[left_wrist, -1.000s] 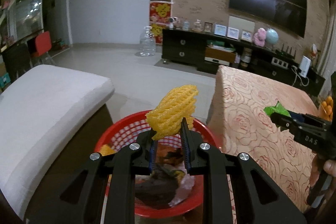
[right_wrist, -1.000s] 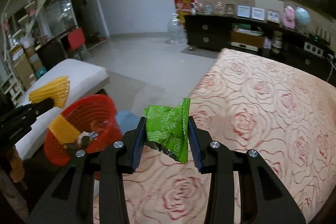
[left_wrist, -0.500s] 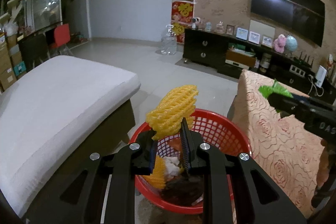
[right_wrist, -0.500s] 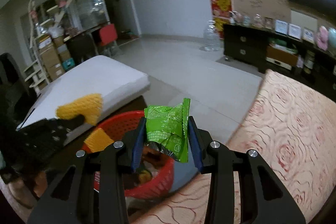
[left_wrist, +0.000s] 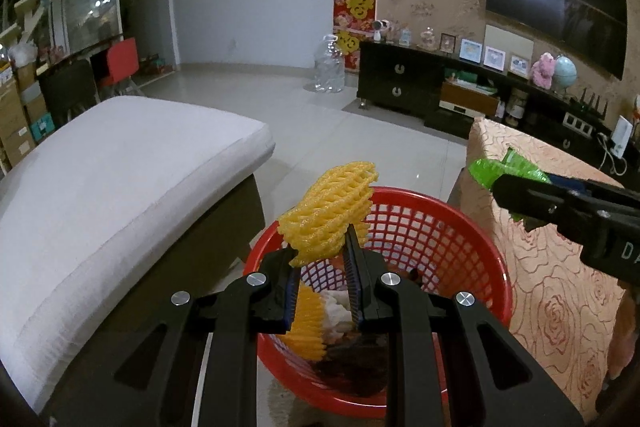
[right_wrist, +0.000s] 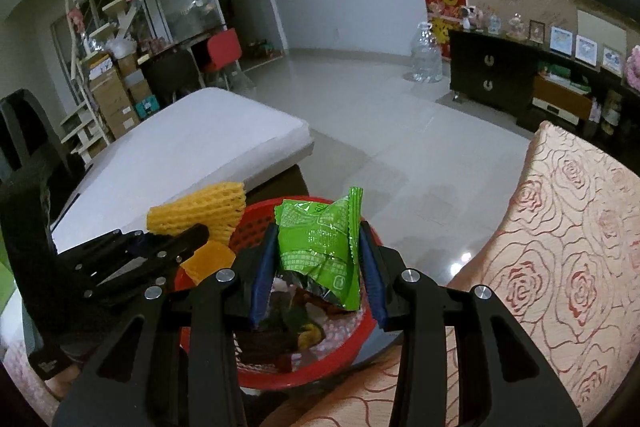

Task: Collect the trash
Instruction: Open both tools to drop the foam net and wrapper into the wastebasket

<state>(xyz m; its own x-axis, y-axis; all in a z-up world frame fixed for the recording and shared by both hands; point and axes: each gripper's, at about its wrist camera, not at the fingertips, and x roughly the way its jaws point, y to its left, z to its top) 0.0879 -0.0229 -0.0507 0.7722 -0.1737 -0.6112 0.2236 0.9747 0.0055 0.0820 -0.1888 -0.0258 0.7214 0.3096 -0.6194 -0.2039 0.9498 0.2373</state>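
1. The red mesh basket (left_wrist: 472,247) sits on the floor between a white cushion (left_wrist: 120,179) and a rose-patterned cloth (right_wrist: 560,247), holding foam netting and dark scraps.
2. The left gripper (left_wrist: 320,259) pinches a yellow foam net (left_wrist: 332,211) above it.
3. The right gripper (right_wrist: 318,251) clamps a green wrapper (right_wrist: 320,243) over the rim.

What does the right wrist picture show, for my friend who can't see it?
The right tool grips a crumpled green snack wrapper above a red mesh basket already holding trash. At left, the left tool holds yellow foam fruit netting over the same basket.
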